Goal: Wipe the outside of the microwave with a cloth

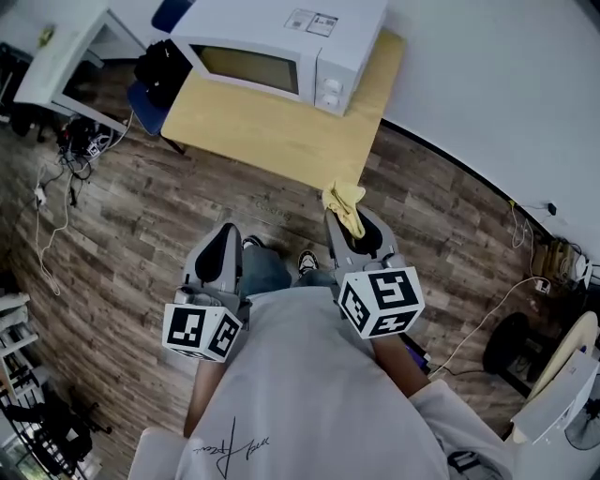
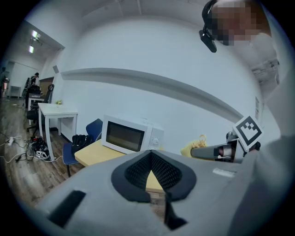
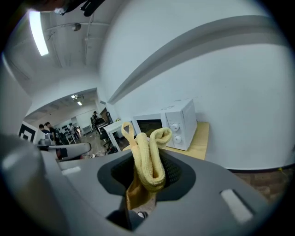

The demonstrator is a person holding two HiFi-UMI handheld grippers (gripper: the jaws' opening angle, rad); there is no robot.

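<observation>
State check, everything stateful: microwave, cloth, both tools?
microwave: door closed, standing on the table
cloth: bunched, clamped in the right tool
right tool: shut on cloth
left tool: shut, empty

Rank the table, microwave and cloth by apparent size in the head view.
1. Table: largest, but only just.
2. Microwave: close second. It is cropped at the top edge and sits nearer the camera, so the order of these two is unsure.
3. Cloth: clearly smallest.
</observation>
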